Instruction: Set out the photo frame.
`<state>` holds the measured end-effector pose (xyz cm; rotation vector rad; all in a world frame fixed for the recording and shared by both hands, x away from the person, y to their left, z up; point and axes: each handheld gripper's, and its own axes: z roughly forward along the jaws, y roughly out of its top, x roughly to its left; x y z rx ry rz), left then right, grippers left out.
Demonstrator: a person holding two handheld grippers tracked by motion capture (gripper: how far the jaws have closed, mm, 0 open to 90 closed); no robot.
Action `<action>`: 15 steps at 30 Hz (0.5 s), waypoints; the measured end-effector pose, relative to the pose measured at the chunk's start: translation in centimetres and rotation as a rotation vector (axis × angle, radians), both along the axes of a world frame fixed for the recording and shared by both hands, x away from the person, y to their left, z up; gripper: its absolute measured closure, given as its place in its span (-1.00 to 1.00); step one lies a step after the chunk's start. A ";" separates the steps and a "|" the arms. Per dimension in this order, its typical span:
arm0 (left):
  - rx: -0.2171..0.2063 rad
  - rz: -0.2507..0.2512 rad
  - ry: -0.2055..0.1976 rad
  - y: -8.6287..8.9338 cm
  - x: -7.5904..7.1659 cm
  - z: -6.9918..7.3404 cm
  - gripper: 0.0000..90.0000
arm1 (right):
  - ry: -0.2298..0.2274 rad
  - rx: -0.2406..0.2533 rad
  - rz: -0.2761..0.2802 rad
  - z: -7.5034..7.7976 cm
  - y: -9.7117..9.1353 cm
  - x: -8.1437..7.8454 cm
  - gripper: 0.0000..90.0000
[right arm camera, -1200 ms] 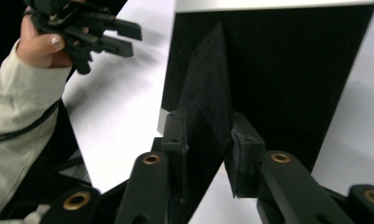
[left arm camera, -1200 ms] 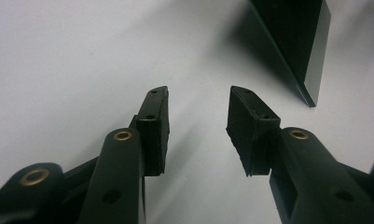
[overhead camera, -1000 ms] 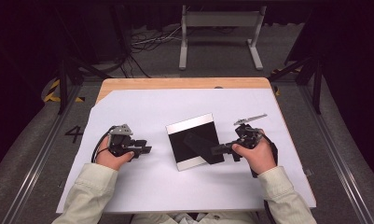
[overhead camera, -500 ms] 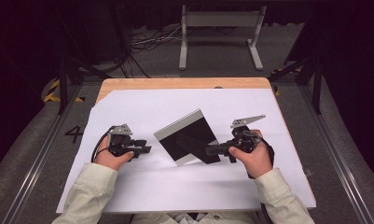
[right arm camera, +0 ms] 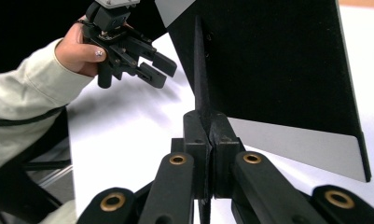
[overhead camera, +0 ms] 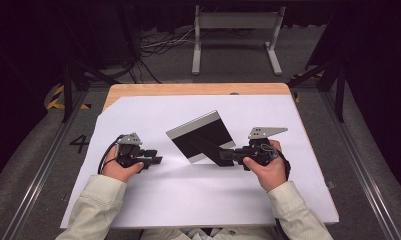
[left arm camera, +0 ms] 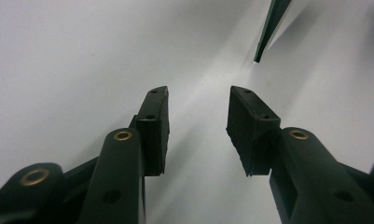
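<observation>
The right gripper (overhead camera: 227,154) is clamping a thin flap of the black folder (overhead camera: 200,137) edge-on, its jaws having just been closing until they are pressed nearly together on the sheet, as the right gripper view confirms (right arm camera: 204,140). This pinch appears intended to lift one side: the folder is standing tilted near the middle of the white sheet (overhead camera: 153,200) covering the bench (overhead camera: 188,89), its grey strip uppermost and its lower corner apparently resting on the sheet. The left gripper (overhead camera: 155,160) is lying low just left of the folder, apart from it, jaws parted and holding nothing (left arm camera: 198,126); it is seemingly being kept ready to take or steady the near corner (left arm camera: 268,32).
</observation>
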<state>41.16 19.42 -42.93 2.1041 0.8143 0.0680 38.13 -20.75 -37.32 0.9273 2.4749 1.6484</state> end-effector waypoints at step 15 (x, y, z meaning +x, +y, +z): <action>-0.003 0.002 0.004 -0.2 0.0 0.0 0.32 | -0.101 -0.167 0.091 -0.3 -0.3 -0.3 0.94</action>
